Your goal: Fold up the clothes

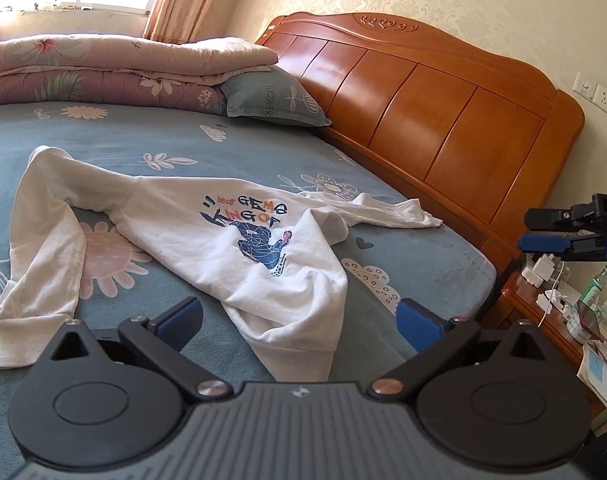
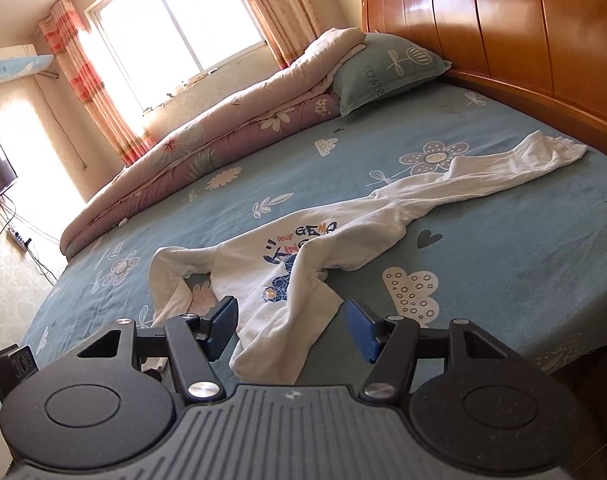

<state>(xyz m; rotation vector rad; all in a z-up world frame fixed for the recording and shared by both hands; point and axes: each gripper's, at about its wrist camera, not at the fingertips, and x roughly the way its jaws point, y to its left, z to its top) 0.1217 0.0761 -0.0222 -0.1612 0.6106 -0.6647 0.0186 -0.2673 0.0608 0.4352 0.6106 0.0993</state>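
— Left gripper [image 1: 299, 318]? 
— Spread wide, empty, above the hem of the white sweatshirt [image 1: 207, 236], mid-frame on the blue bedsheet [image 1: 151, 140].
— Right gripper [image 2: 291, 330]? 
— Also wide apart, gripping nothing, hovering over the same hem.

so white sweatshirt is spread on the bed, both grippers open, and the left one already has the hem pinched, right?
Not quite. The left gripper holds nothing: in the left wrist view its jaws stand wide apart, with the hem lying between them, not pinched. The rest holds: the white sweatshirt lies on the bed, and the right gripper is open too.
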